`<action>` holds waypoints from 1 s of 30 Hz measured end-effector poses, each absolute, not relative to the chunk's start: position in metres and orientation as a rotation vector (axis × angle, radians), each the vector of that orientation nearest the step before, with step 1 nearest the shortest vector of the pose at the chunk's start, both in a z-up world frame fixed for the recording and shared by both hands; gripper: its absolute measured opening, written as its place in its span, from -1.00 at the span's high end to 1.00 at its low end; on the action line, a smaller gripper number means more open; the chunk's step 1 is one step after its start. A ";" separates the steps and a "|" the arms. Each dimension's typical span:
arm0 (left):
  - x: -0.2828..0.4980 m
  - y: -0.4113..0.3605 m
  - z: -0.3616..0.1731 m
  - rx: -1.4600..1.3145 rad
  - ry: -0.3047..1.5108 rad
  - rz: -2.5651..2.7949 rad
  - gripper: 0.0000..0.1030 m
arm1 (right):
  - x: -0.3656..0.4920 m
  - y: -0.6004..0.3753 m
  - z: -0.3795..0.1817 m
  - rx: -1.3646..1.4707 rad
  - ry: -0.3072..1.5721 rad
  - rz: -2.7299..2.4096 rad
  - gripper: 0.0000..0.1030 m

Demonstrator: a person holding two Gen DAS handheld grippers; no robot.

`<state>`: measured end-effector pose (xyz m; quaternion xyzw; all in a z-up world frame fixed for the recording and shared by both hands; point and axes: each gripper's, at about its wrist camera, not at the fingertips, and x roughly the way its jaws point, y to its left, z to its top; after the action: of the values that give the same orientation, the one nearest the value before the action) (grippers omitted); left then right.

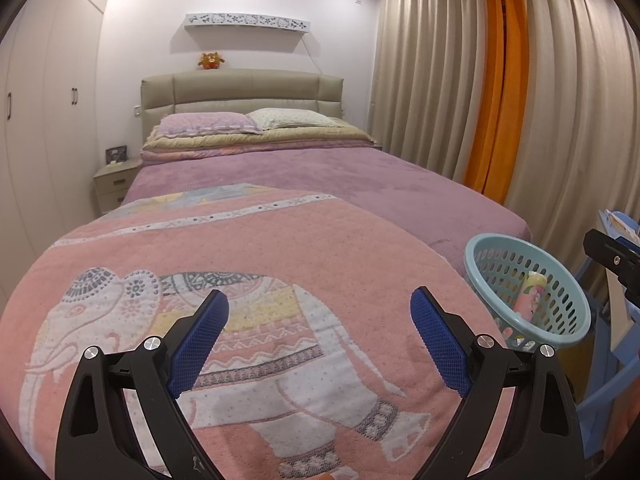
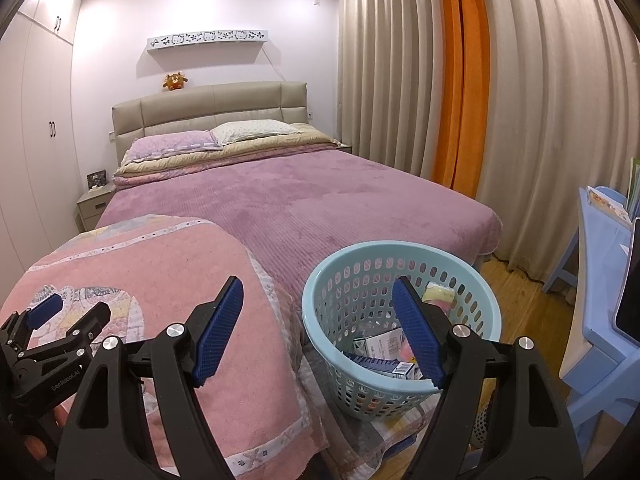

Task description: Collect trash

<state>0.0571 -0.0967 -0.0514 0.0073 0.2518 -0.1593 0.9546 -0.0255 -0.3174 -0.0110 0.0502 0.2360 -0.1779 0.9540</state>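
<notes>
A light blue perforated basket point(image 2: 332, 312) stands at the foot corner of the bed; it also shows in the left wrist view point(image 1: 576, 312). Inside lie several small cartons point(image 2: 384, 354) and a pink-yellow packet point(image 2: 439, 293), which shows upright in the left wrist view point(image 1: 530, 296). My right gripper point(image 2: 318, 322) is open and empty, its right finger over the basket's mouth. My left gripper point(image 1: 320, 340) is open and empty above the pink elephant blanket point(image 1: 280, 264); it also shows in the right wrist view point(image 2: 66, 310) at the far left.
The bed has a purple cover point(image 2: 312, 200) with pillows at the headboard. Beige and orange curtains point(image 2: 460, 80) hang on the right. A light blue desk point(image 2: 600, 280) stands at far right on the wood floor. A nightstand point(image 2: 92, 206) and wardrobe point(image 2: 28, 128) are left.
</notes>
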 end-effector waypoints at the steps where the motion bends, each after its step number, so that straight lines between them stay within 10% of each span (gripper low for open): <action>1: 0.057 -0.097 -0.051 0.015 0.511 -0.323 -0.75 | -0.026 -0.317 -0.011 0.102 0.479 -0.361 -0.42; 30: 0.023 -0.066 0.008 0.011 0.414 -0.269 -0.79 | -0.021 -0.286 0.018 0.088 0.430 -0.278 -0.42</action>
<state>0.0227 -0.0657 0.0076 0.0054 0.2047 -0.1334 0.9697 -0.0214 -0.2859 0.0177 0.0434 0.2128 -0.1376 0.9664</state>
